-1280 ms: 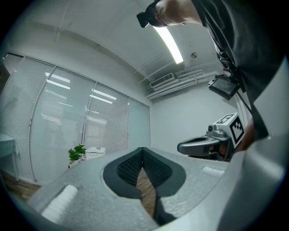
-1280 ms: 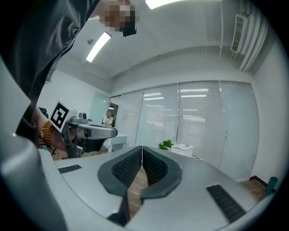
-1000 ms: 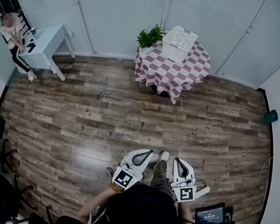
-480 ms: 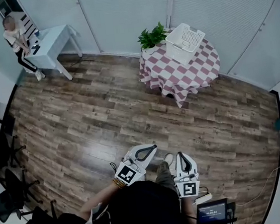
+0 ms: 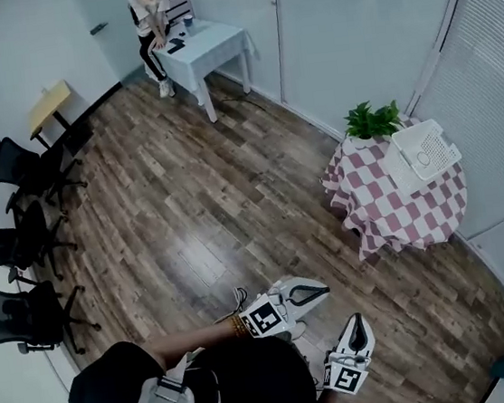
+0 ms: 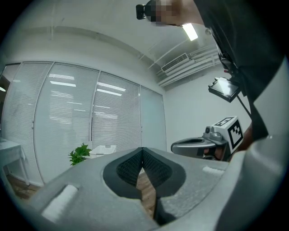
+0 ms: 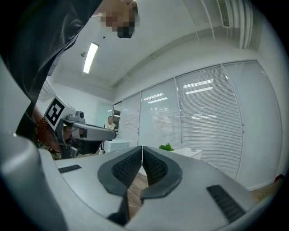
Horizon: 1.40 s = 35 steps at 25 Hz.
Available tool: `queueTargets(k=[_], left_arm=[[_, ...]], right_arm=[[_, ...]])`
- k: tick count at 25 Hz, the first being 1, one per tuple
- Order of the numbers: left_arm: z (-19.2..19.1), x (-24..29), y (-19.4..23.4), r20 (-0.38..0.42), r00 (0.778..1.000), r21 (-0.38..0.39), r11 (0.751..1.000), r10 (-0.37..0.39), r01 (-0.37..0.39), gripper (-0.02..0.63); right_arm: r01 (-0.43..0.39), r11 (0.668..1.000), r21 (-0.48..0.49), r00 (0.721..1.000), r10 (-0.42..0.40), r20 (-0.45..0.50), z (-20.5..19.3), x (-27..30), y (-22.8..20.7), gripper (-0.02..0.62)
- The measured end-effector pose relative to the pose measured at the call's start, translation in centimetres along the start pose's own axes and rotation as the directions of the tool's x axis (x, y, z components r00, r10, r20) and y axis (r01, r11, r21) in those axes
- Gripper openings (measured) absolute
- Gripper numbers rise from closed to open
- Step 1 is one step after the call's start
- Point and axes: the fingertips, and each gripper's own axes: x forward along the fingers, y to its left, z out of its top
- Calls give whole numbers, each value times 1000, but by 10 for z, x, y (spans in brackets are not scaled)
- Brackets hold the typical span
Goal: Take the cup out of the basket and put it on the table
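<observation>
Standing on a wood floor (image 5: 190, 213) well apart from the round table (image 5: 390, 211) draped in a checked cloth, a person (image 5: 239, 389) holds the left claw (image 5: 323, 288) and the right claw (image 5: 357, 318) low in front of the body, both with jaws pressed together on nothing. On that table, beside a potted plant (image 5: 372, 121), sits the white basket (image 5: 428, 149), a pale round form inside it that may be the cup (image 5: 423, 158), too small to be sure.
</observation>
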Motion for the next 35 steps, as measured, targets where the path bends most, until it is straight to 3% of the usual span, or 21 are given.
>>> queueTargets(k=[8,17,28,35], left_arm=[[5,72,6,40,998,4,999,43,-43,5],[-6,151,38,36,999,0,1000,-21,21,5],[0,287,133,44,989,10,990,-141,141,5],[-4,356,207,34,990,-28,990,-134,135,5]], right_arm=[[-32,999,-30,999,33,22,-4,18,-68,11],[16,999,-30,1000,-15,11,-15,54,-126,11],[97,993,-71,994,-100,-42,-13,160,-224,11],[102,993,-54,991,-106,-79,-14,245,-274,11]])
